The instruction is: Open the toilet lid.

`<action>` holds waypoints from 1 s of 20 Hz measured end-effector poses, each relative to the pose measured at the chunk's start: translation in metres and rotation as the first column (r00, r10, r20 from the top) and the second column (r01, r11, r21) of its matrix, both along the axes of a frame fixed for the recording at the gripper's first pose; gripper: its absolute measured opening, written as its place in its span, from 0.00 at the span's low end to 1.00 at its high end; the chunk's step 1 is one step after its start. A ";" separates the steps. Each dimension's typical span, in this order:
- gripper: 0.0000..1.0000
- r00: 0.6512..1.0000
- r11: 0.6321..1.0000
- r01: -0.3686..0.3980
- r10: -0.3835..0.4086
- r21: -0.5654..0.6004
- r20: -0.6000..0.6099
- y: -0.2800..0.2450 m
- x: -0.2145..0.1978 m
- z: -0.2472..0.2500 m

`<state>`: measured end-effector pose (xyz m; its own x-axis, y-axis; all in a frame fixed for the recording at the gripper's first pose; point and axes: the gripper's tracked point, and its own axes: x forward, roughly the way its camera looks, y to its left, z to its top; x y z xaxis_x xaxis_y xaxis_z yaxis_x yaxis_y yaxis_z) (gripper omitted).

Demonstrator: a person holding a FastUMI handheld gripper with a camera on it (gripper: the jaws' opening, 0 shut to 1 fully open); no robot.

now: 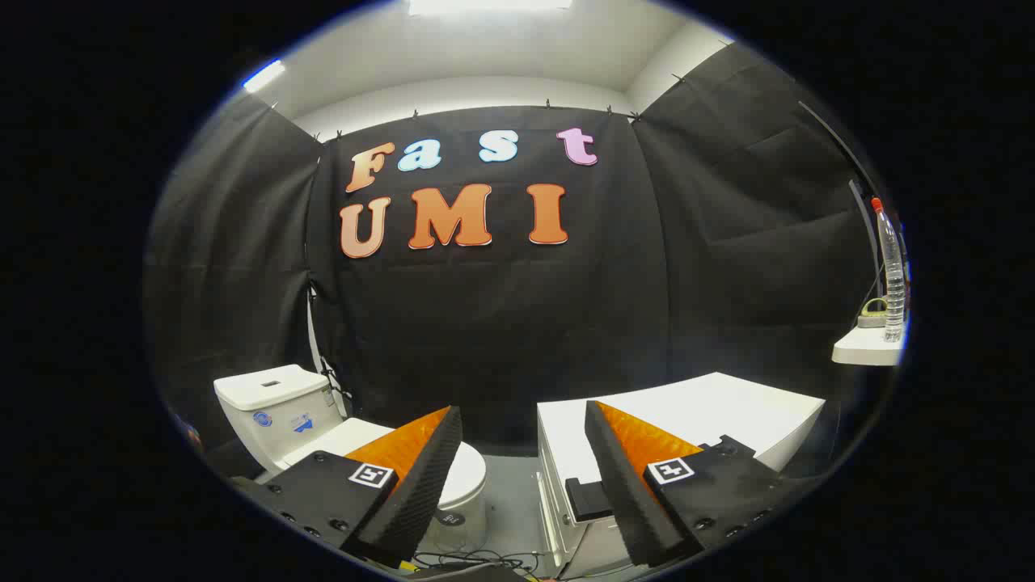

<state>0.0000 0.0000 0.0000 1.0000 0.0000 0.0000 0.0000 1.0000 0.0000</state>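
Gripper held with fingers spread, nothing pinched. Toilet seen left, its lid down, partly hidden behind left finger. White cabinet right; ribbed plastic bottle on far-right shelf.

Tongs spread wide, fingers apart, seemingly holding nothing

White toilet, lid down and closed, tank behind; sits beyond the left finger, partly hidden.
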 end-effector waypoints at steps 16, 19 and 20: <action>0.98 1.000 1.000 0.004 -0.004 0.011 -0.009 -0.002 0.000 -0.002; 0.98 1.000 1.000 0.004 -0.004 0.012 -0.010 -0.003 -0.001 -0.002; 0.98 1.000 1.000 0.005 -0.005 0.014 -0.012 -0.003 0.000 -0.002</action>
